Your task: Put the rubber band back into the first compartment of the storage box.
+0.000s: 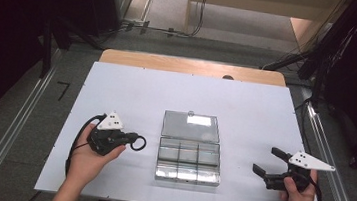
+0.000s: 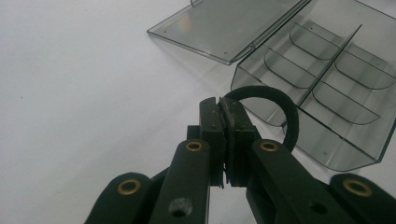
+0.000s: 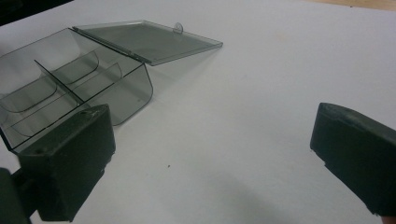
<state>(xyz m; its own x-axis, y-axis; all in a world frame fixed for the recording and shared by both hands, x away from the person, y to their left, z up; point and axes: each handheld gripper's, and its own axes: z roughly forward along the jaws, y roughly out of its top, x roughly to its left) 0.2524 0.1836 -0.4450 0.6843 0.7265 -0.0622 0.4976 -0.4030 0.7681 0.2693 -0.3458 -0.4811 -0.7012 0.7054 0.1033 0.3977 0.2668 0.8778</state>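
A clear plastic compartment box [image 1: 188,162] lies open in the middle of the white table, its lid [image 1: 190,126] folded flat toward the far side. In the left gripper view the box [image 2: 327,88] sits just ahead and to the right, its compartments bare. My left gripper [image 1: 129,139] is shut on a black rubber ring [image 1: 138,143], which sticks out past the jaws [image 2: 275,112] just left of the box. My right gripper [image 1: 266,161] rests open to the right of the box [image 3: 70,88], nothing between its fingers [image 3: 70,163].
The white table top [image 1: 132,90] stretches around the box, with a wooden edge [image 1: 190,65] at the far side. Metal rails [image 1: 12,128] run along both flanks on the floor. Cables and dark stands crowd the far floor.
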